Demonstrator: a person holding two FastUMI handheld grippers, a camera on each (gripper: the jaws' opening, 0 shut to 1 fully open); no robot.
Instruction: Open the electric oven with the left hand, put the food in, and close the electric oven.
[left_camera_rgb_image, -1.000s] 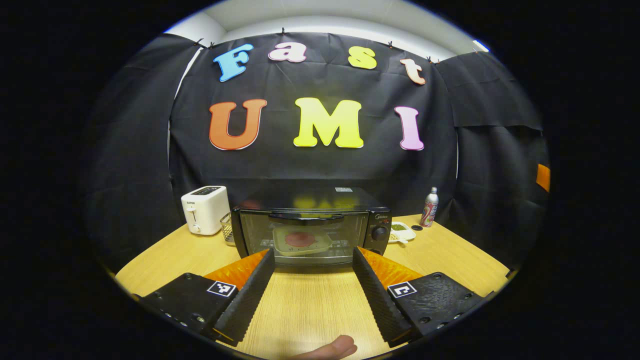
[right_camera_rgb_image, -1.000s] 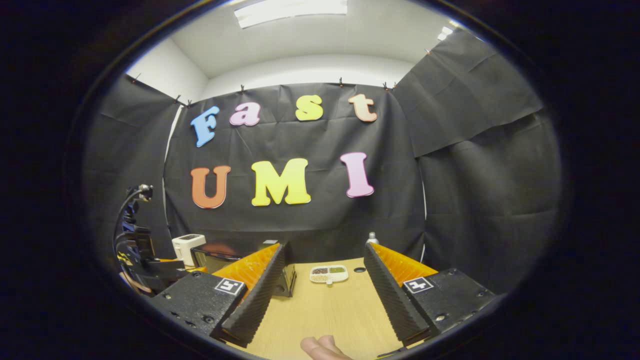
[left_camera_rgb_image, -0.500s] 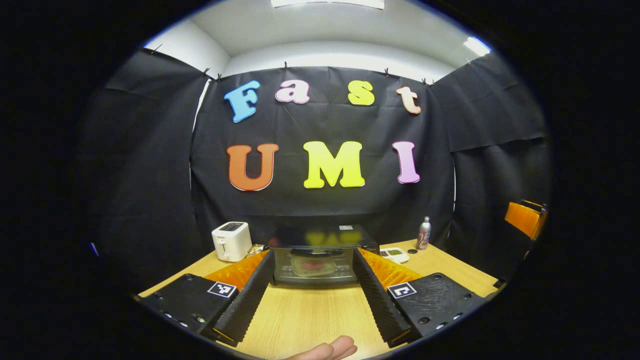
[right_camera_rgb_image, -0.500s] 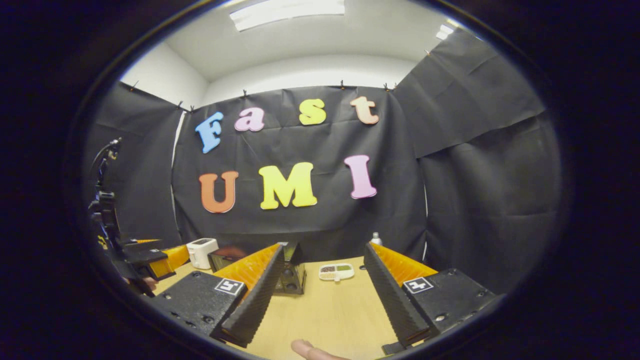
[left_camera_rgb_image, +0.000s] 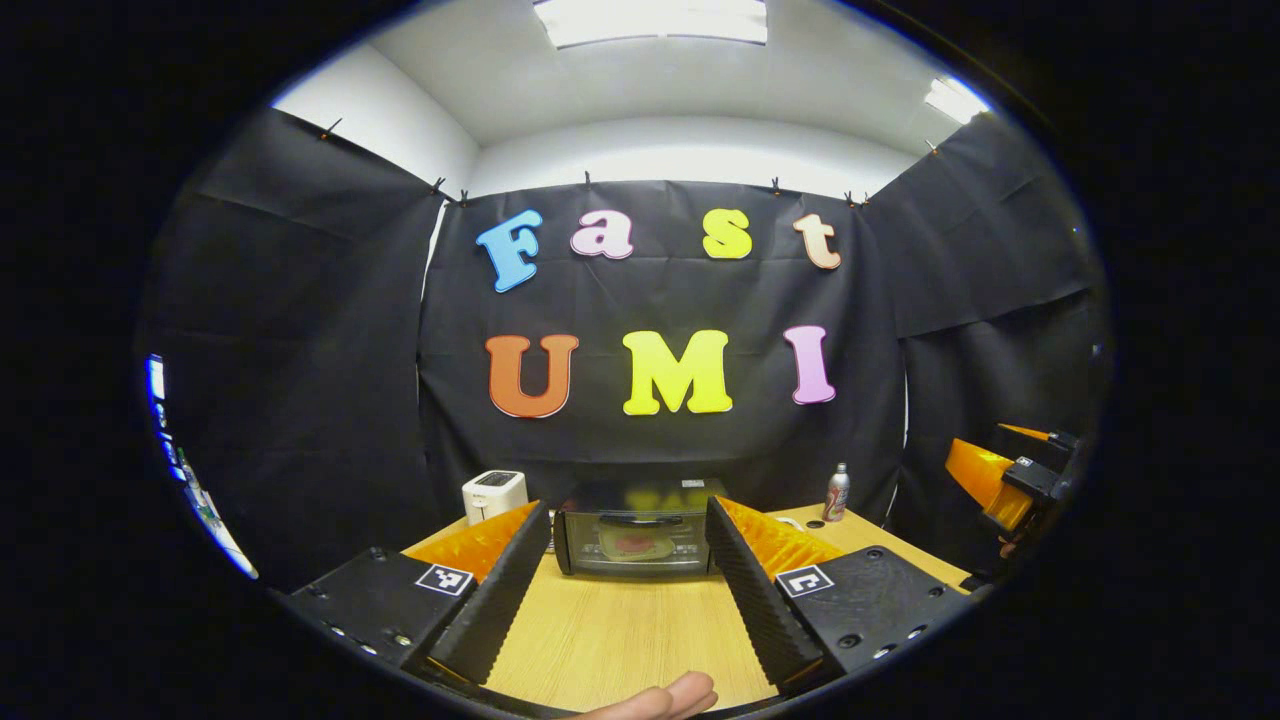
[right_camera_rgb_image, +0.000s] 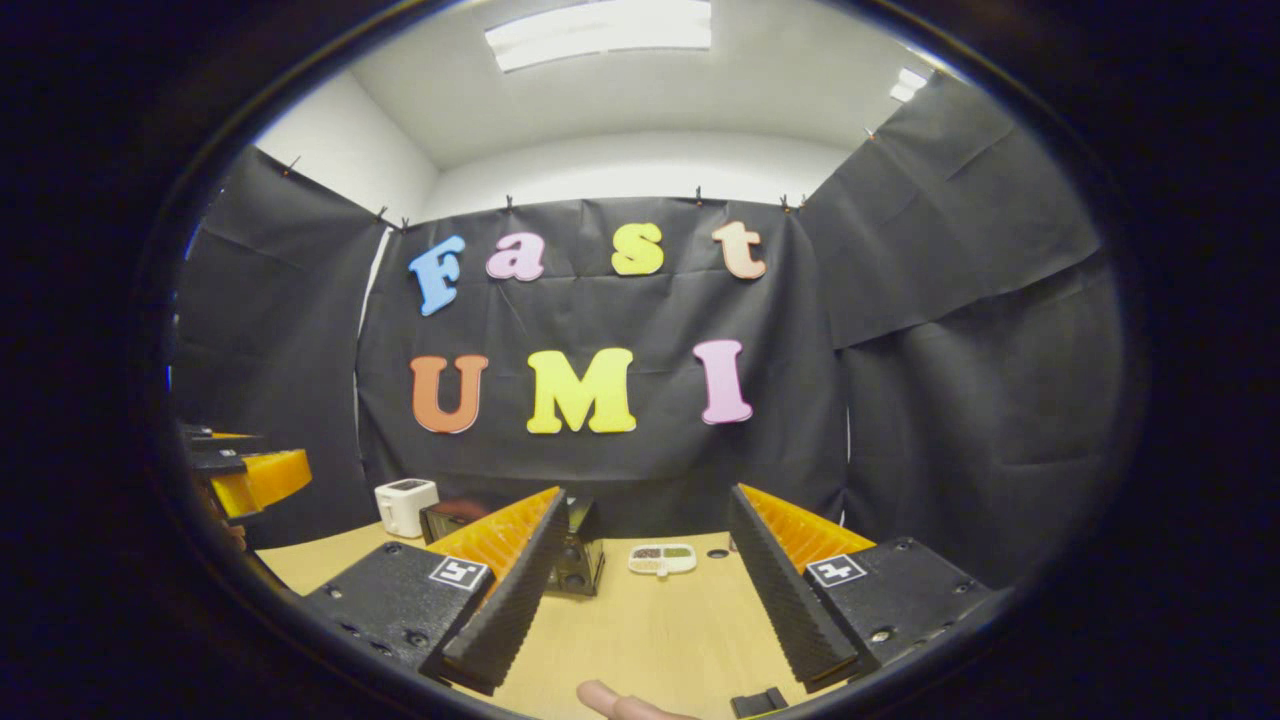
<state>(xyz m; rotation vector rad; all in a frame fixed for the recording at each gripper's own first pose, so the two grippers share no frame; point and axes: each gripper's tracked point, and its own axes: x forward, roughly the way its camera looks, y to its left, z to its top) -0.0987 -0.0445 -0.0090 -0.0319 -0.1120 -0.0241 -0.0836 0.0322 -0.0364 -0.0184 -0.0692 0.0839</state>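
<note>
- Electric oven (left_camera_rgb_image: 635, 540) sits at the far side of the wooden bench (left_camera_rgb_image: 620, 640), door closed, framed between the spread fingers of the left gripper (left_camera_rgb_image: 627, 575) in the left gripper view.
- Food (left_camera_rgb_image: 634, 544), a reddish round on a pale tray, shows through the glass door, inside the oven.
- Left gripper's fingers (left_camera_rgb_image: 495, 600) are released and wide apart, grasping nothing, held above the bench well short of the oven.
- Right gripper (right_camera_rgb_image: 645, 585), in the right gripper view, likewise has its fingers (right_camera_rgb_image: 505, 605) parted and empty over the bench.
- A fingertip of the holding hand (left_camera_rgb_image: 660, 698) peeks in at the bottom edge of the left gripper view; another hand's fingertip (right_camera_rgb_image: 620, 703) does the same in the right gripper view.
- Beyond the right gripper's fingers lies a white divided dish (right_camera_rgb_image: 661, 559) of dark and green fillings, near the oven's control end (right_camera_rgb_image: 578, 545).
- A white toaster (left_camera_rgb_image: 494, 495) stands just left of the oven, and a slim can (left_camera_rgb_image: 835, 493) stands to its right near the wall.
- At the far right of the left gripper view, the orange-and-black right gripper appears off the bench edge; the left gripper shows at the left edge of the right gripper view.
</note>
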